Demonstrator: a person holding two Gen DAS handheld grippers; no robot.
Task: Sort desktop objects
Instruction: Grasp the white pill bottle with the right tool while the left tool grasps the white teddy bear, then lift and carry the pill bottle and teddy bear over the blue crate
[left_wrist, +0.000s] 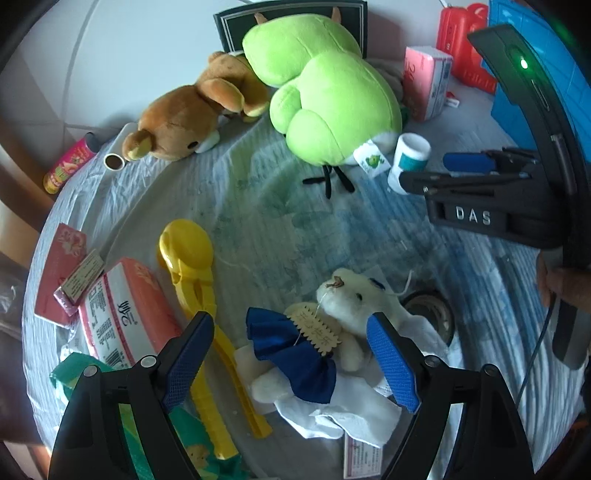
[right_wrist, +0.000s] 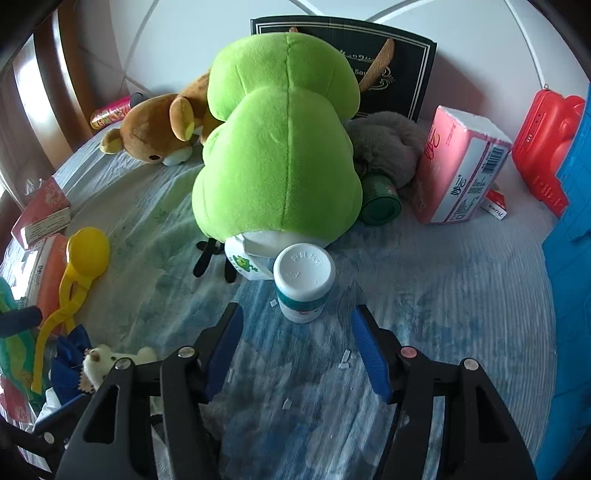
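A small white bear in a blue dress (left_wrist: 325, 332) lies on the blue-grey cloth (left_wrist: 258, 221), and my left gripper (left_wrist: 290, 325) stands open with a blue pad on each side of it, not pressing. A white-capped bottle with a teal label (right_wrist: 303, 280) stands upright just below the big green plush toy (right_wrist: 280, 147). My right gripper (right_wrist: 297, 312) is open, its fingertips (right_wrist: 234, 314) level with the bottle's base and clear of it. The left wrist view shows the right gripper (left_wrist: 443, 177) reaching in beside that bottle (left_wrist: 410, 155).
A brown bear (left_wrist: 177, 122), yellow plastic tongs (left_wrist: 199, 295), tissue packs (left_wrist: 122, 314) and red boxes (left_wrist: 55, 273) crowd the left. A pink tissue pack (right_wrist: 458, 166), a green can (right_wrist: 380, 199), a grey plush (right_wrist: 391, 144), a red case (right_wrist: 546, 140) and a blue panel (right_wrist: 572, 295) stand right. A dark box (right_wrist: 399, 66) is behind.
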